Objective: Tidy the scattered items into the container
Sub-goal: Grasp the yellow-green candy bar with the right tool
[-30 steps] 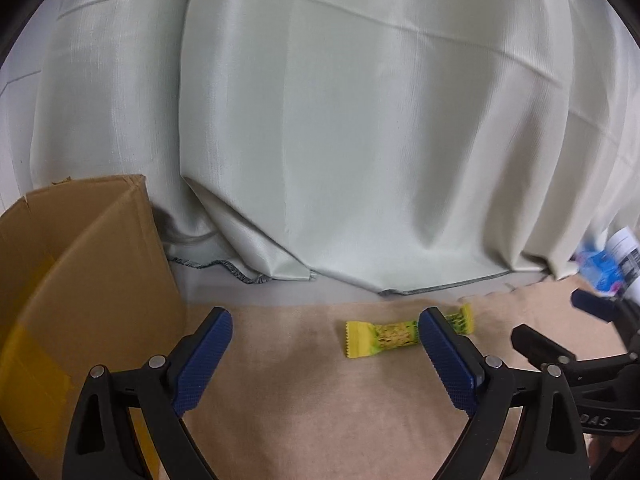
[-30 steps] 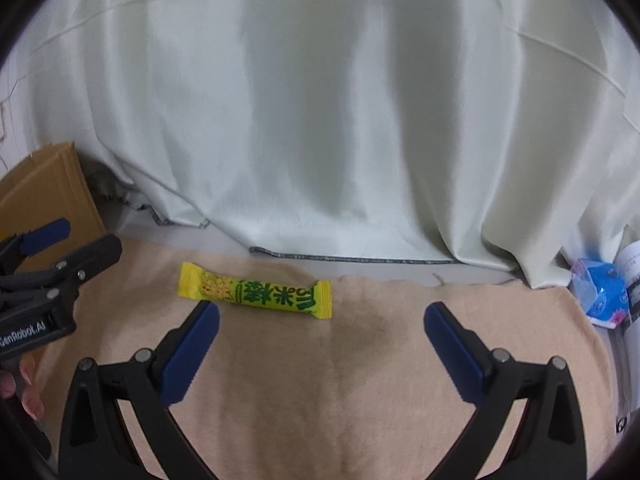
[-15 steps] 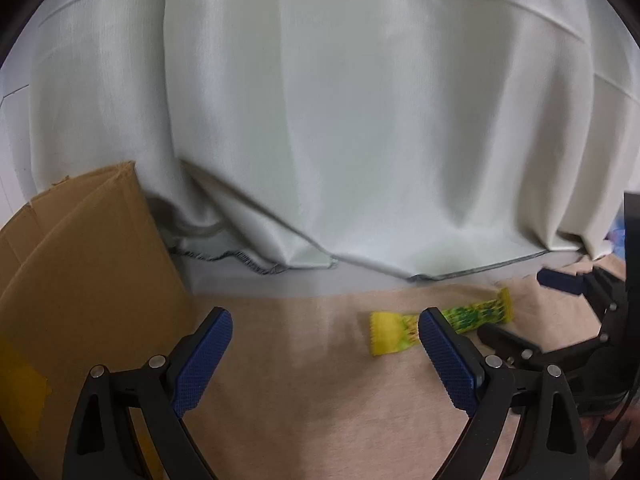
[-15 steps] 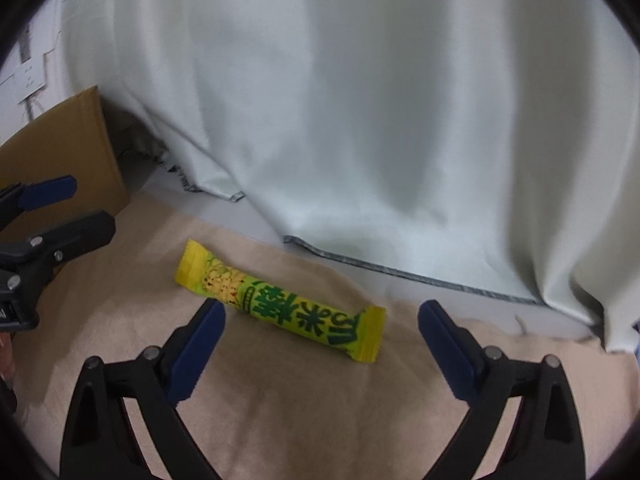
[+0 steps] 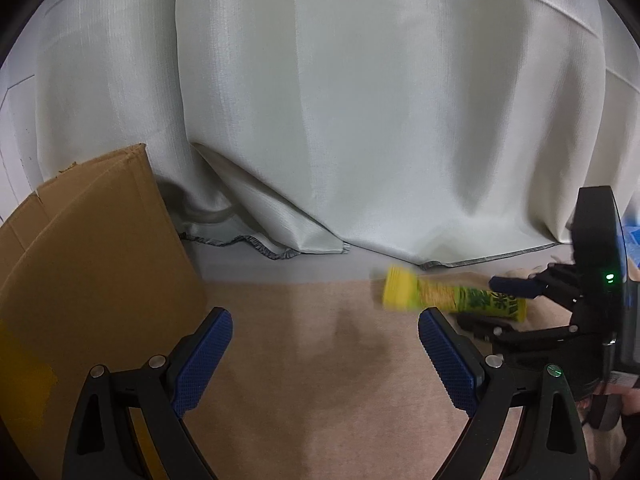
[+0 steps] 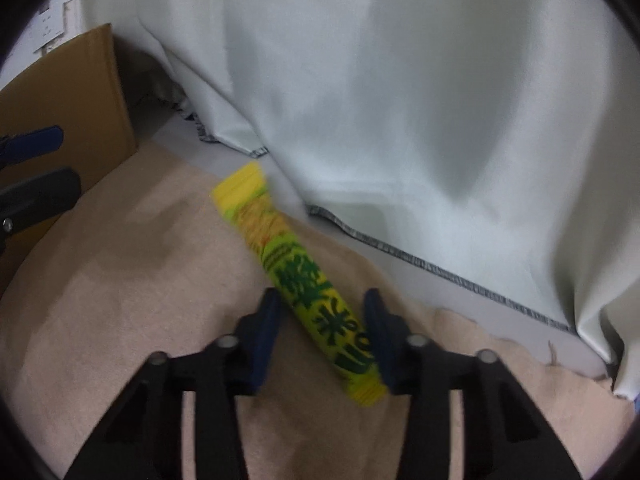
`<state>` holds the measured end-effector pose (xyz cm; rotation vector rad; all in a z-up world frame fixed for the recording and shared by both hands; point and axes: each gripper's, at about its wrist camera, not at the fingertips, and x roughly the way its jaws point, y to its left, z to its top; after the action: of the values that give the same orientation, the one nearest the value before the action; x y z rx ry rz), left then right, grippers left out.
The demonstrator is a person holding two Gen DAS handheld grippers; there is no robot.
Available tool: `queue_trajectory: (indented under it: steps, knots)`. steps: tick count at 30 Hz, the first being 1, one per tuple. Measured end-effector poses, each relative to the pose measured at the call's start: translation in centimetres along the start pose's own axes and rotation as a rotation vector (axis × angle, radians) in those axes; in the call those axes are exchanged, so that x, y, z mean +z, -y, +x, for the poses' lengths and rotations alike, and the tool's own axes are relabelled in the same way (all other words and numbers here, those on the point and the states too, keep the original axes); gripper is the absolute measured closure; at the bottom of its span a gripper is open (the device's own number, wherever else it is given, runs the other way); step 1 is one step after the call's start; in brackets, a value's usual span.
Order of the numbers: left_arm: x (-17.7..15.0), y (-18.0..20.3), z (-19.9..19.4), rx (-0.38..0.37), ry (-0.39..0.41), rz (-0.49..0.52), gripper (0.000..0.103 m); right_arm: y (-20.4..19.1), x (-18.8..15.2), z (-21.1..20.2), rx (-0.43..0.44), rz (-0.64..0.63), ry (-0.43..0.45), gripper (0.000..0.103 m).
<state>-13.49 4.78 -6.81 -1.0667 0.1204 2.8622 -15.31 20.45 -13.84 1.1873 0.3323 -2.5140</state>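
A yellow-green snack bar (image 6: 304, 280) lies on the beige cloth between the fingers of my right gripper (image 6: 322, 316). The jaws are partly closed around its near half, with a gap still showing on the left side; the bar looks blurred. In the left wrist view the bar (image 5: 452, 298) sits at the right with the right gripper (image 5: 516, 300) around its far end. My left gripper (image 5: 324, 340) is open and empty over the cloth. A cardboard box (image 5: 80, 264) stands at the left, also in the right wrist view (image 6: 68, 96).
A pale curtain (image 5: 360, 120) hangs behind the cloth, its hem on the grey floor (image 5: 280, 268). The beige cloth (image 6: 120, 280) covers the ground. Something blue (image 5: 634, 240) shows at the far right edge.
My right gripper moved forward and left over the snack bar and narrowed its jaws around it. The bar has turned lengthwise in its view. My left gripper stayed open and shifted slightly.
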Motion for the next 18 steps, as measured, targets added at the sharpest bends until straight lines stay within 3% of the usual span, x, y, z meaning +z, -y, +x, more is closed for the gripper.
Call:
queue_trajectory:
  steps: [2,12,17,18]
  knots:
    - [0.0,0.1,-0.2,0.003,0.009,0.004,0.008,0.3,-0.3,-0.5,0.021,0.075,-0.019,0.078]
    - [-1.0,0.0,-0.1,-0.013,0.019,-0.042,0.008,-3.5,-4.4,-5.4,-0.017,0.32,0.034,0.078]
    - [-2.0,0.8,-0.1,-0.038,-0.003,-0.012,0.008,-4.0,-5.7,-5.0,-0.051,0.345,0.007,0.076]
    - [-2.1,0.8,-0.2,-0.042,-0.006,-0.01,0.008,-3.9,-5.8,-4.8,-0.052,0.345,0.0,0.071]
